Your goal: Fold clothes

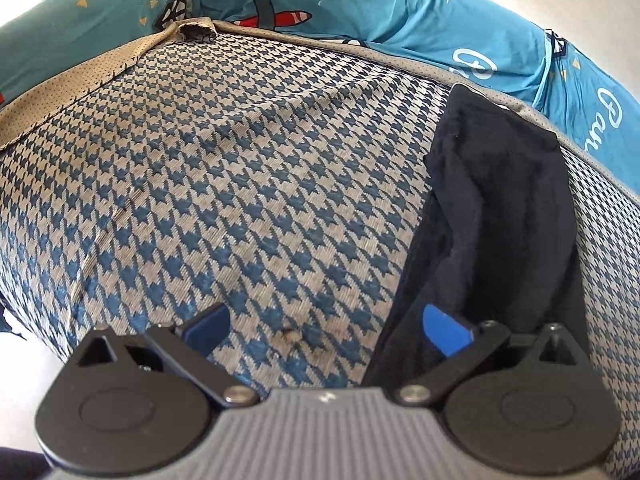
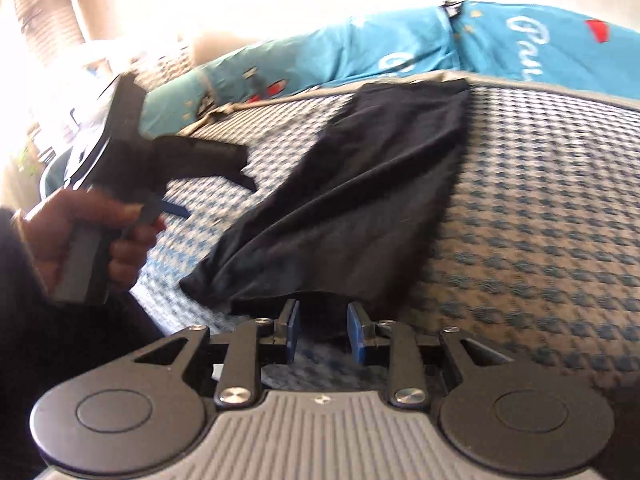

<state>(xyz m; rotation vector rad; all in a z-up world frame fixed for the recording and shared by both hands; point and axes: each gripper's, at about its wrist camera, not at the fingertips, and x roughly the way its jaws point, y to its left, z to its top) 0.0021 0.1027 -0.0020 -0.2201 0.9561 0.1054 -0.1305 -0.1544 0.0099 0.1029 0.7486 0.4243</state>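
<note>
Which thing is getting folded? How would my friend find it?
Look at the big checked mat with blue and beige zigzag checks, edged by a bright turquoise sheet. On its right side lies a dark cloth, bunched into a long strip. It is the only plain, near-black thing there; everything around it is patterned.

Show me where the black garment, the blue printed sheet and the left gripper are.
black garment [image 2: 352, 184]: right wrist view, middle of the cloth.
blue printed sheet [image 1: 400, 12]: left wrist view, plain part beside the red plane.
left gripper [image 1: 326, 326]: left wrist view, midway between fingertips.
</note>
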